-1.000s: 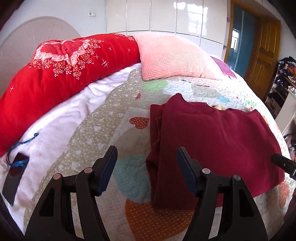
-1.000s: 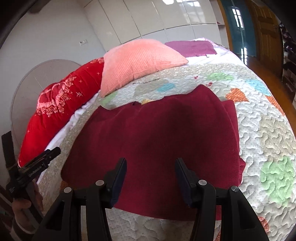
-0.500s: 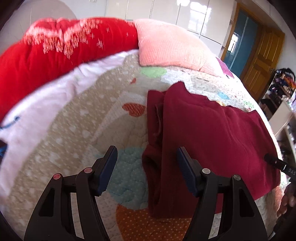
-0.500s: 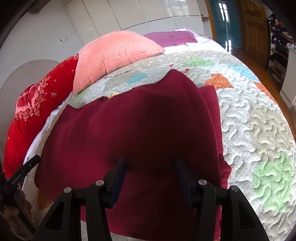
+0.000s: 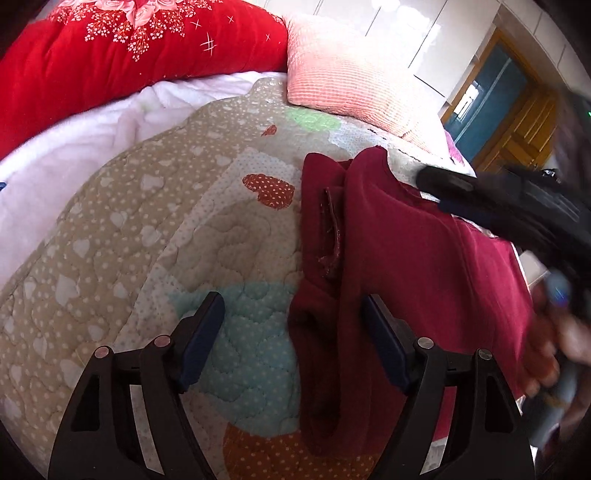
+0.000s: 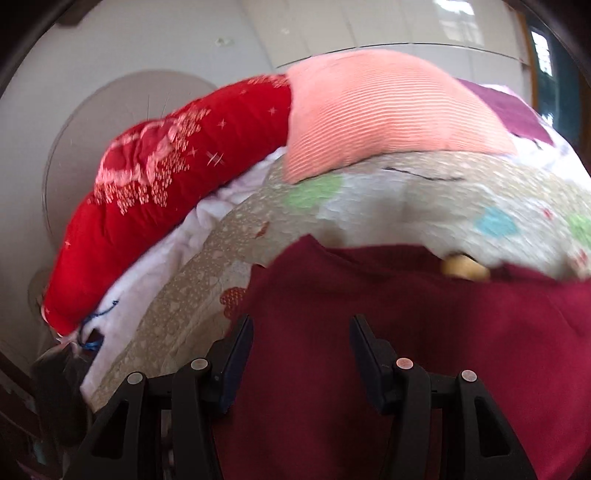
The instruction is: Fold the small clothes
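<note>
Both tongs, left [image 5: 291,339] and right [image 6: 301,354], have closed in on the maroon garment [image 5: 424,266], jaws still spread, empty; grasping comes next.

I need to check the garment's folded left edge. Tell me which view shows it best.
The left wrist view: the garment's folded edge lies sharp on the quilt, between the open left gripper's fingers. The right wrist view is blurred; there the garment fills the foreground under the open right gripper.

A home bedroom: quilted bed [image 5: 155,221], pink pillow [image 5: 343,88], white wardrobe doors [image 6: 369,26].
</note>
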A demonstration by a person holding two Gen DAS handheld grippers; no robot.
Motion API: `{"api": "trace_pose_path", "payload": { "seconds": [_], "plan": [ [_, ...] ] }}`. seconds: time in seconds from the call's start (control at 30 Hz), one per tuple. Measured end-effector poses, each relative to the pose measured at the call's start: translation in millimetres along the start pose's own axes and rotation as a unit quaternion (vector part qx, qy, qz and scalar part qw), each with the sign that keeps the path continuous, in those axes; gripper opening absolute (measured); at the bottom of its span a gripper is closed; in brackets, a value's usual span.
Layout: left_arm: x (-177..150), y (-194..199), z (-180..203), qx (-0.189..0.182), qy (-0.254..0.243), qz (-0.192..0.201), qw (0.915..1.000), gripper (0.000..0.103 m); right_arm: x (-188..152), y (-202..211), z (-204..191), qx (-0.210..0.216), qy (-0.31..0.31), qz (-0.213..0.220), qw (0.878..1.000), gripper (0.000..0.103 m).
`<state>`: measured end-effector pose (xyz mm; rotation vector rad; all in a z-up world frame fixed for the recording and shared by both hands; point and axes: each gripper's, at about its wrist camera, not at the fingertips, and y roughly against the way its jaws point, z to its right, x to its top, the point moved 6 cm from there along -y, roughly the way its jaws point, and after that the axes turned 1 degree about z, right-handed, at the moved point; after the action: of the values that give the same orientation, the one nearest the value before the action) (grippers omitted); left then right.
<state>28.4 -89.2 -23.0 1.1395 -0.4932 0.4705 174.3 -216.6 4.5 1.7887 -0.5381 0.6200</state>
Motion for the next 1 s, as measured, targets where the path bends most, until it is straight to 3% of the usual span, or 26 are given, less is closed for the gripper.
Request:
{"api": "trace_pose_path", "payload": {
  "seconds": [0.17,0.27,0.43,0.63,0.83,1.0],
  "plan": [
    [3.7,-4.9,-4.1,-0.011,0.015,0.004,0.9998,0.082,23.5,-59.1,-6.8,-0.046,0.034,-0.020,0.998,0.039],
    [6.5,-8.1,-4.2,-0.011,0.018,0.007,0.9998,0.084,23.3,-100.7,-2.9,-0.056,0.036,-0.059,0.996,0.039],
    [7.9,-10.8,-0.3,0.003,0.005,0.009,0.9999,0.088,27.7,-105.8,0.1,-0.050,0.032,-0.048,0.997,0.042],
    [7.9,-11.2,-0.2,0.004,0.006,0.009,0.9999,0.088,16.6,-54.8,0.0,0.003,-0.013,-0.033,0.999,0.043],
    [8.9,-11.6,0.5,0.008,0.004,0.010,0.9999,0.088,-16.8,24.0,20.3,-0.031,-0.007,0.010,0.999,0.046],
    [8.8,-13.0,-1.1,0.002,0.005,0.013,0.9999,0.088,-53.2,82.7,98.6,-0.117,-0.042,0.024,0.992,0.047]
  ]
}}
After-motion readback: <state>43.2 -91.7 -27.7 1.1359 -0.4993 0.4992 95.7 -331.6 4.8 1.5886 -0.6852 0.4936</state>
